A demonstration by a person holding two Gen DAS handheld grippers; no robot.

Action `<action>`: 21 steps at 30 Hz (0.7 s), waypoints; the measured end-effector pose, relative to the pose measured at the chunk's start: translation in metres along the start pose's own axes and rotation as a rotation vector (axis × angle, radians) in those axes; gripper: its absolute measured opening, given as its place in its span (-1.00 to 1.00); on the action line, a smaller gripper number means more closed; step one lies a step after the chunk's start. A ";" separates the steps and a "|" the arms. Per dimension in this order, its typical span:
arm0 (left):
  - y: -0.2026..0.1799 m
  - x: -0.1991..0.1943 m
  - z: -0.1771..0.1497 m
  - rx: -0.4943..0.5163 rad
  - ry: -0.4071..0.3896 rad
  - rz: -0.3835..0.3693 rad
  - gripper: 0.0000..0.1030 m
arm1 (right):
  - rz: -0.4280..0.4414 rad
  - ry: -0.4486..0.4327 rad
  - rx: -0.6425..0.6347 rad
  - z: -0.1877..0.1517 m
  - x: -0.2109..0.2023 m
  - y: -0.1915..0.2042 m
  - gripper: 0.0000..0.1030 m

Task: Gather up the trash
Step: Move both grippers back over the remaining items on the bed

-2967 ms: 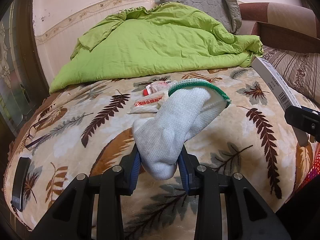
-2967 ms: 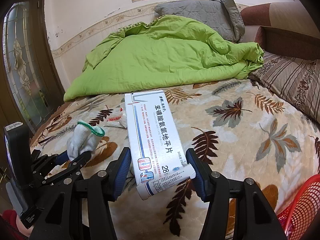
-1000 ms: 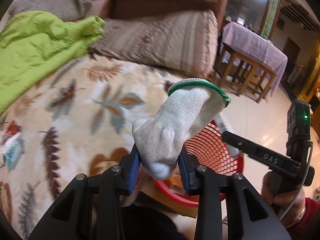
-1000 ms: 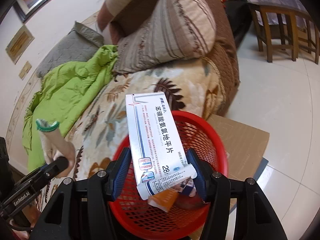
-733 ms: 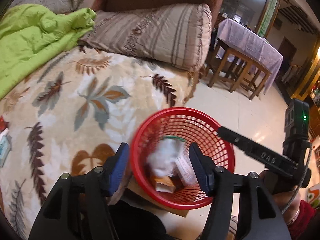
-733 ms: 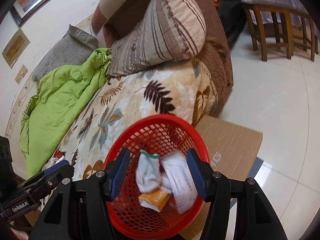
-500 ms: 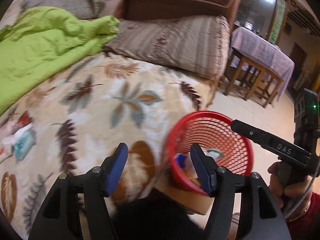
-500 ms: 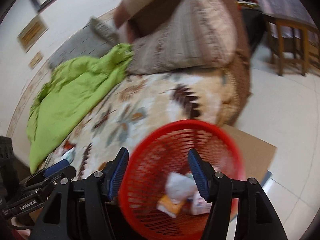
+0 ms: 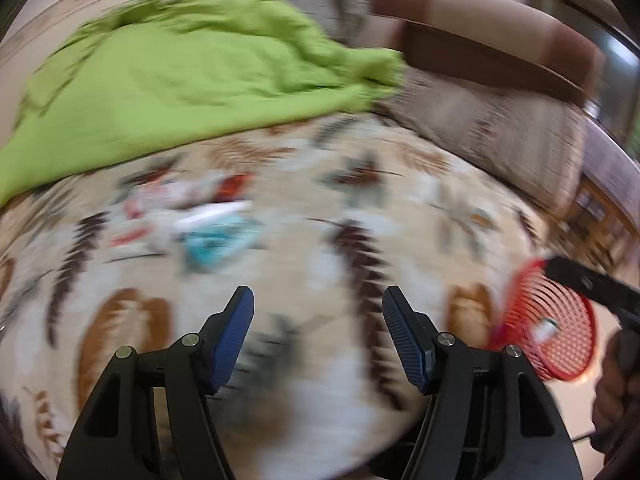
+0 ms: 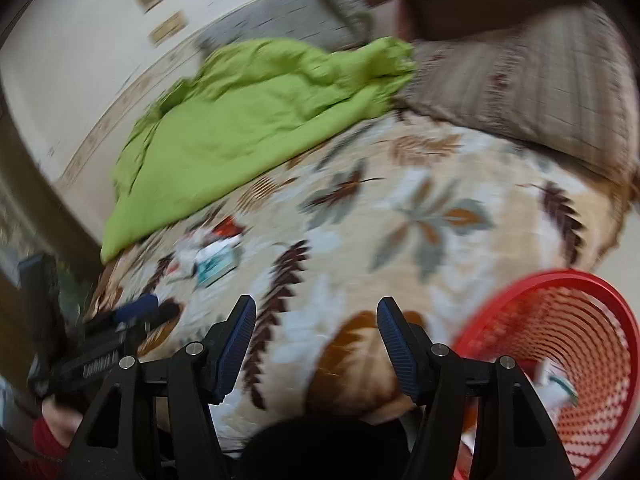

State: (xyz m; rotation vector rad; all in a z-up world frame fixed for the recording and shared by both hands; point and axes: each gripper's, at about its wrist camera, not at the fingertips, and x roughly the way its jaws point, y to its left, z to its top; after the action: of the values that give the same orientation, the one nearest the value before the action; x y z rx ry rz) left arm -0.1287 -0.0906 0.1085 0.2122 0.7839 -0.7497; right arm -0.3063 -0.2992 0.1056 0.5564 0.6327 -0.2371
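Both grippers — left (image 9: 318,322) and right (image 10: 316,330) — hang wide open and empty over the bed (image 9: 400,184). Wrappers (image 9: 208,224) lie ahead; the red basket (image 10: 568,344) sits at right.

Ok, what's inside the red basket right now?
In the right wrist view the red basket holds a white item with a green edge, low against its mesh wall. Motion blur, the frame edge and the right gripper hide the rest of the bottom.

Legible text: none. Lettering on the left tongs (image 10: 132,312) body and bed litter (image 9: 216,236) blurred beyond reading.
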 end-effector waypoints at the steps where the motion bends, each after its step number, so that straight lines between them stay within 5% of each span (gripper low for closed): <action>1: 0.018 0.002 0.003 -0.021 -0.003 0.019 0.28 | 0.014 0.015 -0.026 0.002 0.010 0.011 0.31; 5: 0.087 0.014 0.016 -0.091 0.001 0.118 0.28 | 0.064 0.067 -0.082 0.007 0.039 0.042 0.31; 11: 0.179 0.062 0.036 -0.225 0.060 0.163 0.28 | 0.124 0.094 -0.116 0.022 0.080 0.077 0.32; 14: 0.213 0.092 0.047 -0.295 0.069 0.138 0.28 | 0.132 0.115 -0.115 0.023 0.099 0.084 0.32; 21: 0.262 0.149 0.047 -0.490 0.116 -0.069 0.26 | 0.140 0.152 -0.102 0.017 0.128 0.085 0.32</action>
State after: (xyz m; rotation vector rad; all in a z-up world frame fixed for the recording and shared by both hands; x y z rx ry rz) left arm 0.1459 -0.0004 0.0113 -0.2149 1.0645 -0.5924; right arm -0.1653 -0.2436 0.0734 0.5211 0.7456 -0.0310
